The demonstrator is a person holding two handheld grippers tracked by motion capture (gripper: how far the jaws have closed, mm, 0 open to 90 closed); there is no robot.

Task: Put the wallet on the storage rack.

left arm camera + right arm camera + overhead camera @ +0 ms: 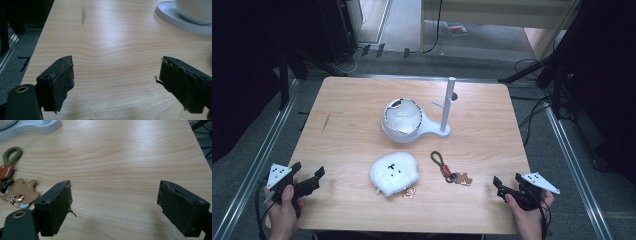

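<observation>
Both tongs rest at the near edge of the worktop (362, 100), each held in a hand and each released, jaws spread wide with bare wood between them. Seen from the high view, the left tongs (308, 176) sit at about 8 o'clock from the worktop's middle, jaws aimed toward 2 o'clock; the right tongs (498, 186) sit at about 4 o'clock, jaws aimed toward 10 o'clock. Neither touches anything but the hand that holds it.

Between them, near the front, lie two small things. A white fluffy pouch (394, 173) with a small face on it lies at 6 o'clock from the middle, with a metal clasp (408, 192) at its near right corner. Just beside it, at its 3 o'clock and apart from it, lies a key ring (451, 170): a green cord loop, a brown leather tab and a tan charm. In the right gripper view the key ring (15, 185) lies at 10 o'clock from the right tongs (115, 206), near the left jaw but not touching it.

Farther back, at the middle, stands a white stand (445, 105) with an upright post, and a white bowl (402, 120) sits on its base. In the left gripper view the base's rim (172, 18) shows at 1 o'clock, well apart from the left tongs (113, 85).
</observation>
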